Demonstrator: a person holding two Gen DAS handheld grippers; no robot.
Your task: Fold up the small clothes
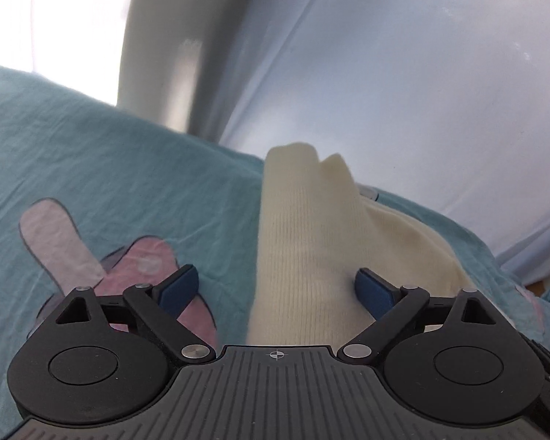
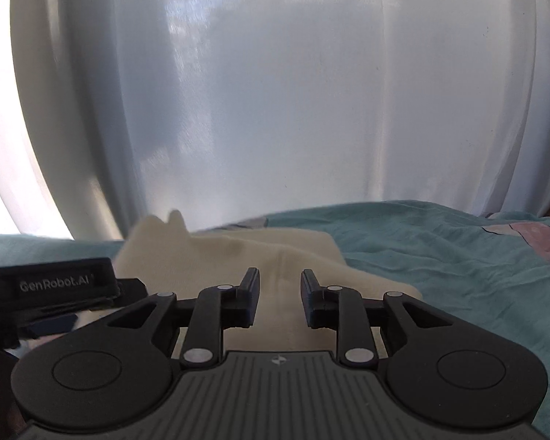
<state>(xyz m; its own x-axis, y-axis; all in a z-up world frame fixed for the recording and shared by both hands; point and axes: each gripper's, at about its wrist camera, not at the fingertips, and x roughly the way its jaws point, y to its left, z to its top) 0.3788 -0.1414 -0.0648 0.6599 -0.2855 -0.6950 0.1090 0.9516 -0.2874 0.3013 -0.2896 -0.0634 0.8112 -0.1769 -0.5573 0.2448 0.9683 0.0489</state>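
While the cream ribbed knit garment [image 1: 311, 242] lies on the teal bedsheet [image 1: 110, 168], long axis running straight away from the wide-open left tool [image 1: 277, 289], the right tool [image 2: 279, 293] hovers narrowly parted, gripping nothing, equally close.

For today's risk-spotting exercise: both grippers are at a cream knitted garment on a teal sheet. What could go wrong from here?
1. The left gripper stands wide open around the cream knitted garment, whose raised end may flop and undo the fold.
2. The right gripper, narrowly open above the garment, might pinch the teal sheet too.
3. The grippers are close together and could collide.
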